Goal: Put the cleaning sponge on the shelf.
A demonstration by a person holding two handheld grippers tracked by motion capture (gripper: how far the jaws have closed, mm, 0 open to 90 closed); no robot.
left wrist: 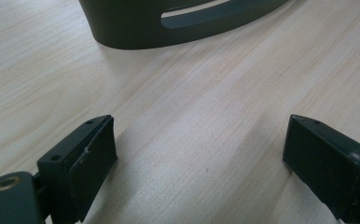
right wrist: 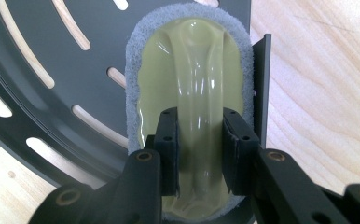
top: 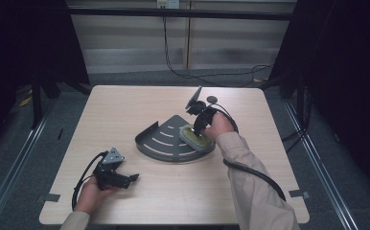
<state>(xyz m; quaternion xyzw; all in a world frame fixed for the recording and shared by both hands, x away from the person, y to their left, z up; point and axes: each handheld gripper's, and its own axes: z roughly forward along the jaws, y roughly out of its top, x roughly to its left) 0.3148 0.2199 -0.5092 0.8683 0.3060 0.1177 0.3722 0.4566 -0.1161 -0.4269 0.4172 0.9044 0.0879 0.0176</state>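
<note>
My right tongs clamp the scrubber's handle on the slotted tray; next, scrubbing strokes. Left tongs apart beside the tray.

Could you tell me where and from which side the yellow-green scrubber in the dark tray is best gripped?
Grip the scrubber by the raised handle ridge along its top, coming from above with one jaw on each flank. The ridge is narrow and stands up from the flat pad, while the tray wall crowds its sides. The right gripper already clamps it this way.
</note>
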